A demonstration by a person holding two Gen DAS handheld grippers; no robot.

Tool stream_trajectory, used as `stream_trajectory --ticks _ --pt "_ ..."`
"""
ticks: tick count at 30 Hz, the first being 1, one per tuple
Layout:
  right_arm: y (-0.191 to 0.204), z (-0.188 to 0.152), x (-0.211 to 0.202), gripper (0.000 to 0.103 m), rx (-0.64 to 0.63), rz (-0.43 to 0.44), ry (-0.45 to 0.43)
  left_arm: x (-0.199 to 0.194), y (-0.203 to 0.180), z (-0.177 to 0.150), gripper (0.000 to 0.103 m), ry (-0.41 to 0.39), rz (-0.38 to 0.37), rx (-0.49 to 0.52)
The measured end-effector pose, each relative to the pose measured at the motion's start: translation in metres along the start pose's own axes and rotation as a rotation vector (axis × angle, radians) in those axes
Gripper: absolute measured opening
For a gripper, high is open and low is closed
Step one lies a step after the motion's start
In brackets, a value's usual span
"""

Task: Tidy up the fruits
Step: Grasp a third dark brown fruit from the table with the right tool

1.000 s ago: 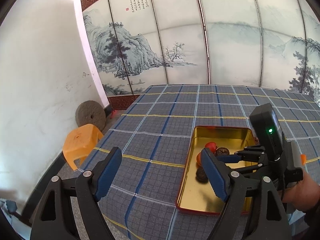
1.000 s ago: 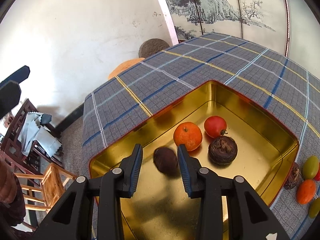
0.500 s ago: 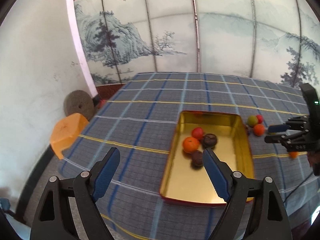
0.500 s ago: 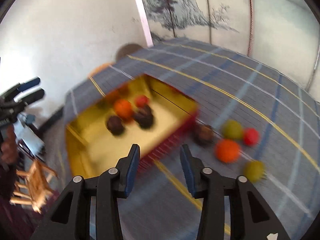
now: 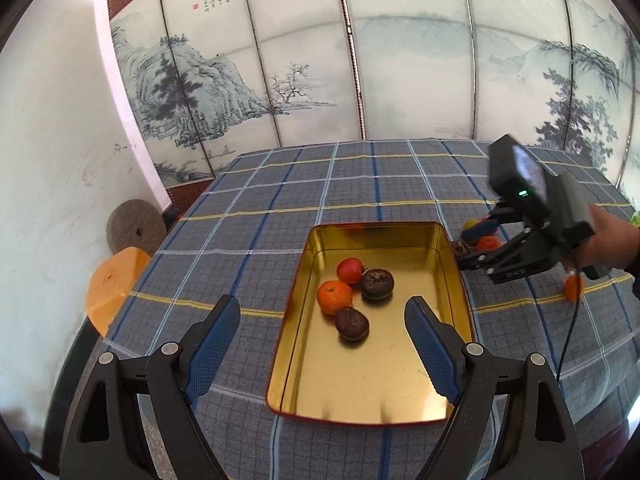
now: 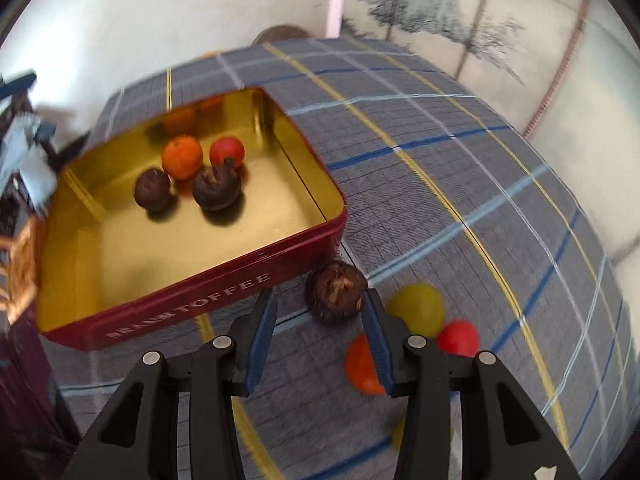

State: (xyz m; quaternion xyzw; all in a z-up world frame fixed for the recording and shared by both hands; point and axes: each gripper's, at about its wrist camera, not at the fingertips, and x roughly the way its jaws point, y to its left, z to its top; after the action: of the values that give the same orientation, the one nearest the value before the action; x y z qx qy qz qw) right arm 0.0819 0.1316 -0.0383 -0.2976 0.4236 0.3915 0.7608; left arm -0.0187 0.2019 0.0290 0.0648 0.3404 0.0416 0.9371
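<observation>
A gold tin with red sides point(image 5: 400, 392) point(image 6: 224, 276) lies on the plaid tablecloth. It holds an orange point(image 5: 334, 297) point(image 6: 182, 157), a red fruit point(image 5: 349, 271) point(image 6: 227, 152) and two dark brown fruits point(image 5: 352, 323) point(image 5: 377, 283) point(image 6: 153, 190) point(image 6: 217, 189). My left gripper point(image 5: 322, 344) is open and empty above the tin's near end. My right gripper point(image 6: 320, 336) point(image 5: 468, 248) is open just right of the tin, low over a dark brown fruit point(image 6: 336, 292) that lies close before its fingertips. Beside it lie a yellow-green fruit point(image 6: 418, 309), a red one point(image 6: 459, 337) and an orange one point(image 6: 360, 366).
Another orange fruit point(image 5: 573, 288) lies on the cloth at the right. An orange stool point(image 5: 114, 280) and a round stone disc point(image 5: 136, 232) stand on the floor left of the table. A painted folding screen point(image 5: 360, 80) stands behind the table.
My right gripper has left the tin and swung right, down to the loose fruits beside it. The dark fruit it hovered over stays in the tin. My left gripper has risen and pulled back.
</observation>
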Motion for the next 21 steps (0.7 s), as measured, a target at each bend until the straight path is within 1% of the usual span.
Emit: stream_trajectory --ticks 3,4,5,6,9,11,13,16,17,19,21 --pt "-0.008 0.004 0.020 0.042 -0.001 0.036 0.045 0.007 -0.006 0.007 0.085 0.009 -0.004 0.013" --pt "-0.009 0.005 0.021 0.042 -0.001 0.053 0.035 0.009 -0.009 0.009 0.085 0.010 -0.001 0.020" --pt "-0.011 0.006 0.023 0.039 0.009 0.075 0.035 0.011 -0.011 0.010 0.085 0.010 0.001 0.026" --pt "-0.012 0.008 0.024 0.036 0.015 0.078 0.039 0.012 -0.014 0.011 0.085 0.011 0.002 0.031" --pt "-0.011 0.004 0.022 0.035 0.037 0.074 0.035 0.014 -0.021 0.014 0.085 0.015 0.000 0.041" --pt "-0.012 -0.003 0.015 0.035 0.063 0.048 0.024 0.014 -0.026 0.015 0.085 0.015 -0.002 0.049" --pt "-0.011 -0.016 -0.004 0.035 0.100 0.035 -0.012 0.014 -0.030 0.015 0.085 0.020 -0.005 0.055" --pt "-0.010 -0.041 -0.046 0.035 0.180 0.020 -0.110 0.015 -0.037 0.014 0.085 0.035 -0.019 0.058" --pt "-0.010 -0.056 -0.069 0.035 0.221 0.013 -0.166 0.014 -0.040 0.015 0.085 0.040 -0.026 0.060" --pt "-0.011 -0.074 -0.097 0.035 0.281 -0.007 -0.231 0.013 -0.047 0.015 0.085 0.047 -0.052 0.065" --pt "-0.017 -0.106 -0.129 0.035 0.370 -0.059 -0.294 0.011 -0.058 0.016 0.085 0.054 -0.100 0.077"
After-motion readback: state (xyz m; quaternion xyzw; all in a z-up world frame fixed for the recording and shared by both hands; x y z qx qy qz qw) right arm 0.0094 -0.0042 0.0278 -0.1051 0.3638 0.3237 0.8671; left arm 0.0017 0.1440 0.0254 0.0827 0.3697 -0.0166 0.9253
